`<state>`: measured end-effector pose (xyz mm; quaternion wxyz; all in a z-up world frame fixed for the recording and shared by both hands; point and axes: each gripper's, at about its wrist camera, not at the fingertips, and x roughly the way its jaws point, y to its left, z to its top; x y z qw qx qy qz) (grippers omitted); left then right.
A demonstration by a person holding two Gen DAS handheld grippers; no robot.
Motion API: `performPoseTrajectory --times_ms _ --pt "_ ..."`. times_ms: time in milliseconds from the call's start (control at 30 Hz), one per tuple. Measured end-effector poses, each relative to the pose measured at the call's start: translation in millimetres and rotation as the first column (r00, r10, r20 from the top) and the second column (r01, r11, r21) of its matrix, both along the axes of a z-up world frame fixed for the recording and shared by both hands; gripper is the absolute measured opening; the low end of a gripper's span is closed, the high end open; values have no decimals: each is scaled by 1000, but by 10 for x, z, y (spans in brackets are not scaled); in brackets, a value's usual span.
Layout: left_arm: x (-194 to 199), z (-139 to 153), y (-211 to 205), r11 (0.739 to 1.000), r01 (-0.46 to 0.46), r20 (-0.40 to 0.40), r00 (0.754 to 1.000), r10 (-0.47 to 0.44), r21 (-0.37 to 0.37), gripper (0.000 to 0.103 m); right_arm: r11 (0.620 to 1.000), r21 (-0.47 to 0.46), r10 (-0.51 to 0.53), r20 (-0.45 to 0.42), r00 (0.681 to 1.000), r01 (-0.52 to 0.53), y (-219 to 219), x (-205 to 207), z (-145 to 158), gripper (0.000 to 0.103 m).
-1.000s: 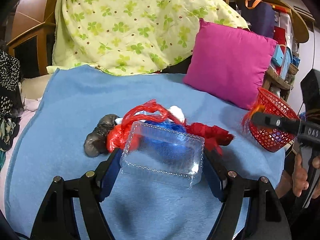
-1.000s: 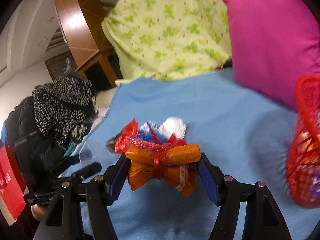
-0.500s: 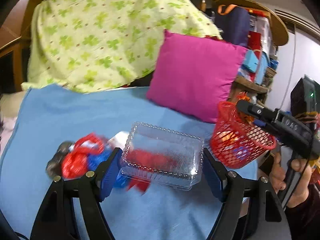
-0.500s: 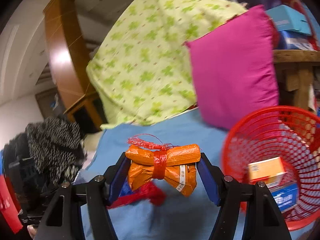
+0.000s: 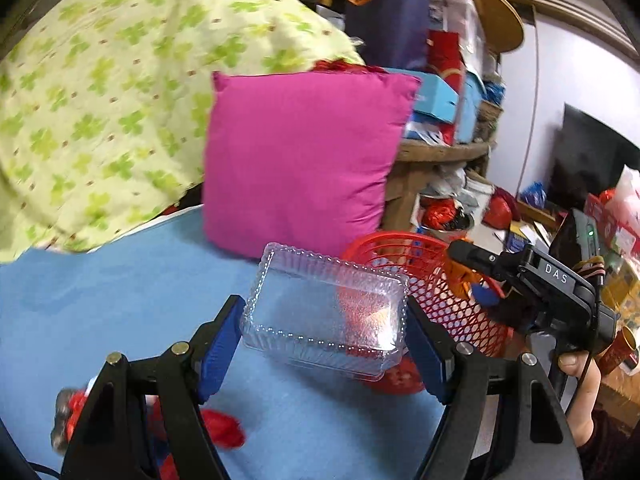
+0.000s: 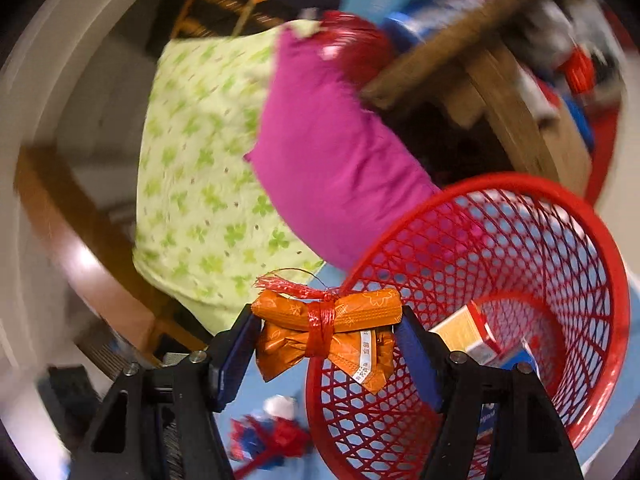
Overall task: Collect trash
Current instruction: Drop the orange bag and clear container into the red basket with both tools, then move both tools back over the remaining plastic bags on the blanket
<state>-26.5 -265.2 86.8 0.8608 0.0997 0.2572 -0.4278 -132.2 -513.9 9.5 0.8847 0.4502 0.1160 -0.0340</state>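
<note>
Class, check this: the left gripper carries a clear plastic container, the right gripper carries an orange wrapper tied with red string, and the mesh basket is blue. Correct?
One error: the mesh basket is red, as the right wrist view shows. The clear plastic container and orange wrapper are as stated.

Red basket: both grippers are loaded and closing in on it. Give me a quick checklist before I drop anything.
1. Red basket upright, mouth open: ok.
2. Orange packet between right gripper pads, at the rim: ok; jaws opening.
3. Packet fully above the basket mouth: not ok, partly outside the rim.
4. Clear plastic box clamped in left gripper: ok.
5. Box above the basket: not ok, short of it.
6. Room inside beside the cartons: ok.
</note>
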Motion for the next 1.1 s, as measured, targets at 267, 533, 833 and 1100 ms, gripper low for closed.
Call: performPoseTrajectory --times_ms 267,533,833,1100 --pt "-20 -24 -568 997 65 -40 997 -63 42 79 986 140 -107 97 989 93 -345 -270 -112 90" --pt "-177 -110 -1025 987 118 -35 993 -115 106 79 971 181 -194 216 957 156 -448 -549 -74 90" --pt "-168 -197 -1099 980 139 -63 989 -132 145 82 981 154 -160 289 944 119 -330 -535 38 90" --pt "-100 -132 -981 989 127 -107 987 -118 81 88 983 104 -179 307 935 154 -201 -551 111 90"
